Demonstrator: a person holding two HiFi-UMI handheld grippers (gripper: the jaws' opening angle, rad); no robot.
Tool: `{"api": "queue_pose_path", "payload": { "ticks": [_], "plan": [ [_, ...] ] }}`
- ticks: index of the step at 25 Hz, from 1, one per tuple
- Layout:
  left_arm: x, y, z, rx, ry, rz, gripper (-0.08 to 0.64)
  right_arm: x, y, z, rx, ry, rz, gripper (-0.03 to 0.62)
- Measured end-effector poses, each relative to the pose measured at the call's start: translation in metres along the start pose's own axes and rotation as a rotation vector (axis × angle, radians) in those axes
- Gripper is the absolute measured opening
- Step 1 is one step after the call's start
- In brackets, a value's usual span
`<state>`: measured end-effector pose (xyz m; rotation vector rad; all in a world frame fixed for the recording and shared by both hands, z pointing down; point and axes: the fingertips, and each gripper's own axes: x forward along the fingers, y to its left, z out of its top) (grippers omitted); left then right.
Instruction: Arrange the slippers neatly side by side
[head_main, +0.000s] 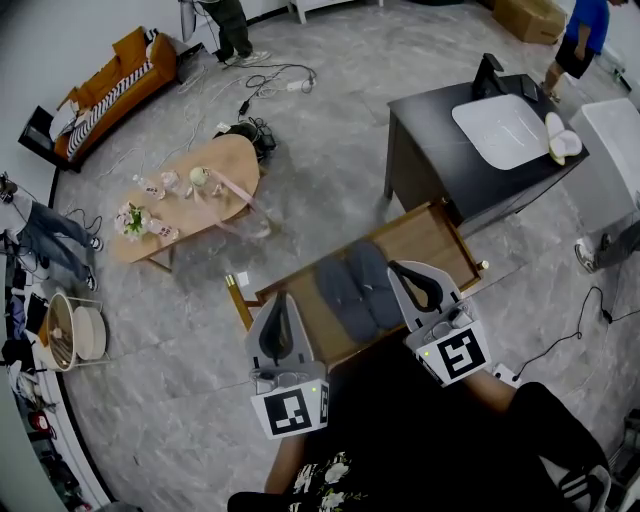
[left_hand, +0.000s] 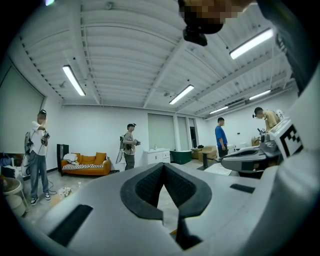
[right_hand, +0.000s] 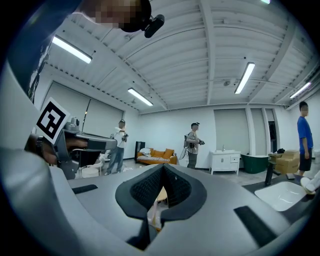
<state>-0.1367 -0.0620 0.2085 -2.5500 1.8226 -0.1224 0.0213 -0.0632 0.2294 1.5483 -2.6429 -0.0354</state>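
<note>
A grey marbled floor (head_main: 330, 150) fills an open room. At the upper left stands one orange sofa (head_main: 120, 75), and below it one oval wooden coffee table (head_main: 215, 175) carrying small items. A person (head_main: 45, 232) stands at the left edge, a second (head_main: 230, 25) at the top, and a third in a blue top (head_main: 585, 30) at the upper right. Loose cables (head_main: 270, 80) trail across the floor near the top.

At centre lies one low wooden tray table (head_main: 425, 232). On it rest two grey slippers, the left slipper (head_main: 338, 295) and the right slipper (head_main: 374, 285), side by side and touching. The left gripper (head_main: 280, 305) hangs over the tray's lower left edge and the right gripper (head_main: 405, 272) covers part of its right side, with the slippers between them. Both point level, each with its jaws pressed together on nothing.

One dark desk (head_main: 430, 160) with a white basin top stands at the upper right, just beyond the tray.
</note>
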Motion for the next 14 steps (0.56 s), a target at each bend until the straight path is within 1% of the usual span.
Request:
{"api": "queue_pose_path", "payload": {
  "ticks": [9, 14],
  "plan": [
    [0.001, 0.003, -0.008, -0.015, 0.013, 0.012, 0.002, 0.003, -0.001, 0.000, -0.035, -0.002, 0.014, -0.003],
    [0.005, 0.001, -0.011, -0.020, 0.025, 0.005, 0.002, 0.003, -0.004, -0.004, -0.009, 0.024, 0.007, -0.003]
  ]
}}
